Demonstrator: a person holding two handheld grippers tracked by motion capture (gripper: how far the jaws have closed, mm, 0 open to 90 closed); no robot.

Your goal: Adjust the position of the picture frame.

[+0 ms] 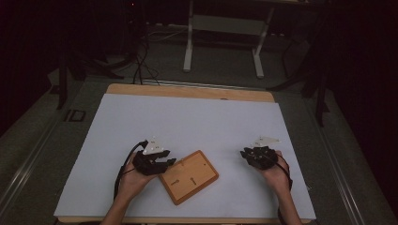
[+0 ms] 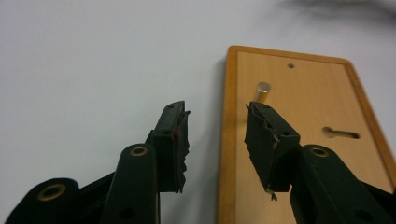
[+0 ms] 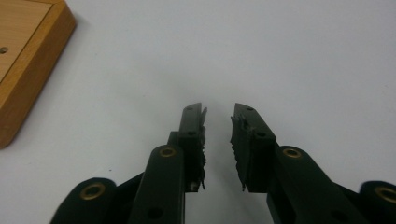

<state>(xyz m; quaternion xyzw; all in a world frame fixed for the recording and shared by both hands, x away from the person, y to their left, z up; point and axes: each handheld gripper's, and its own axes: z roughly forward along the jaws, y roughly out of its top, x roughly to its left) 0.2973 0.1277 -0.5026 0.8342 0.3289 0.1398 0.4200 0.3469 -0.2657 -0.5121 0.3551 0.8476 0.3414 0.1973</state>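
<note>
A wooden board point(image 1: 188, 176) lay flat on the white worktop point(image 1: 187, 122), near the person's edge and turned at an angle, between the two hands and much closer to the left one. It looked like a rigid, framed slab with a raised rim, probably light enough to lift with one tool yet too broad to span, so the rim seemed the sensible place to take hold; its smooth finish might slide on the sheet if pushed. Its face carried a keyhole-shaped slot point(image 2: 341, 133), a small round hole point(image 2: 291, 66) and a short metal pin point(image 2: 263, 89) standing up from the wood. The left tool point(image 2: 216, 116) was released, its jaws apart and straddling the board's long edge, one jaw over the white sheet and the other over the wood just short of the pin, gripping nothing. The right tool point(image 3: 218, 116) hovered well apart from the board over bare worktop, its jaws parted by a narrow gap and holding nothing. No containers stood on the worktop, and the board's shallow recess held nothing loose.
</note>
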